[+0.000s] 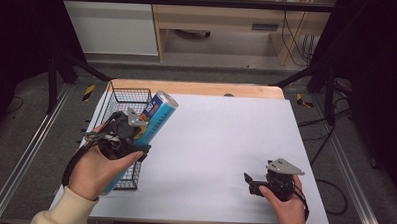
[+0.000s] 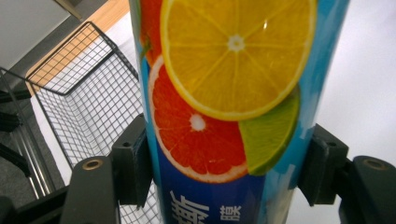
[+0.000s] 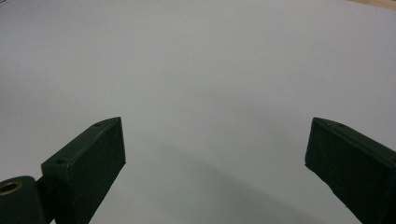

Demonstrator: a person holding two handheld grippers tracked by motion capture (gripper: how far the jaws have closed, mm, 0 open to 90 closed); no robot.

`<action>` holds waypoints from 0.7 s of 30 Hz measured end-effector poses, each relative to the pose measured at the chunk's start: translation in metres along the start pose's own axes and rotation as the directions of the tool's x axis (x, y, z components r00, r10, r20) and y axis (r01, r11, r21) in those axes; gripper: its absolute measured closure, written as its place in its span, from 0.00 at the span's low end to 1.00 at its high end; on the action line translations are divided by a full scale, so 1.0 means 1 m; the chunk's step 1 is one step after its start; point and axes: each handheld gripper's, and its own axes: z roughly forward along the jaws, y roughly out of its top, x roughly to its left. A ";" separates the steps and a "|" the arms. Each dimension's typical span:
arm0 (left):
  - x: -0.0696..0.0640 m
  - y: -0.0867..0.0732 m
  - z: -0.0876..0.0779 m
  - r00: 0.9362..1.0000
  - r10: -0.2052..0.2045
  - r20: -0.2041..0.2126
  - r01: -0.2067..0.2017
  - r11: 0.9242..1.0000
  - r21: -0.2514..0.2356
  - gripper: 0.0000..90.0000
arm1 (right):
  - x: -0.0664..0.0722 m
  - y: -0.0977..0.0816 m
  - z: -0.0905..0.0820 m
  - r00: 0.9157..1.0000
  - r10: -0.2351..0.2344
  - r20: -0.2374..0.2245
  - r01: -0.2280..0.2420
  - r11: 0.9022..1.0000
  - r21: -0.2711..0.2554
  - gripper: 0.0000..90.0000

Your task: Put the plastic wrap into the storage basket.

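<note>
At the left side of the table (image 1: 225, 143), the left tongs (image 1: 145, 121) are clenched on a tall blue can (image 1: 154, 118) printed with citrus slices. From the high view the can leans, its silver top tipped up and toward the far right, its lower end down by the person's left hand (image 1: 102, 166). It hangs over the right edge of a black wire basket (image 1: 129, 97) that stands at the table's left border. The left gripper view shows both black pads pressed against the can's sides (image 2: 224, 93), one on each flank, with the orange and lime pictures between them and the basket's mesh (image 2: 88, 93) behind on the left.

Over at the near right, the right tongs (image 1: 251, 183) rest low above the white table cover, held in the right hand (image 1: 283, 200). Their jaws stand wide apart, released, with bare white surface (image 3: 210, 93) between them.
</note>
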 end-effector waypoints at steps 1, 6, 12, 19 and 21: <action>0.001 -0.002 0.000 1.000 0.000 0.000 0.000 1.000 0.000 0.36 | 0.000 0.000 0.000 1.000 0.001 0.000 -0.001 1.000 0.001 0.06; 0.005 -0.009 -0.002 1.000 -0.012 -0.004 0.012 1.000 0.002 0.36 | 0.000 0.000 0.000 1.000 0.001 0.002 -0.001 1.000 -0.002 0.06; 0.007 -0.015 -0.005 1.000 -0.018 -0.006 0.019 1.000 0.008 0.36 | 0.000 0.000 0.000 1.000 0.002 0.002 -0.002 1.000 -0.001 0.06; 0.008 -0.024 -0.009 1.000 -0.029 -0.001 0.029 1.000 0.008 0.36 | 0.000 0.000 0.000 1.000 0.002 0.001 -0.002 1.000 0.001 0.06; 0.008 -0.027 -0.010 0.999 -0.033 0.000 0.033 0.999 0.008 0.36 | 0.000 0.000 0.000 1.000 0.000 0.003 0.000 1.000 0.002 0.06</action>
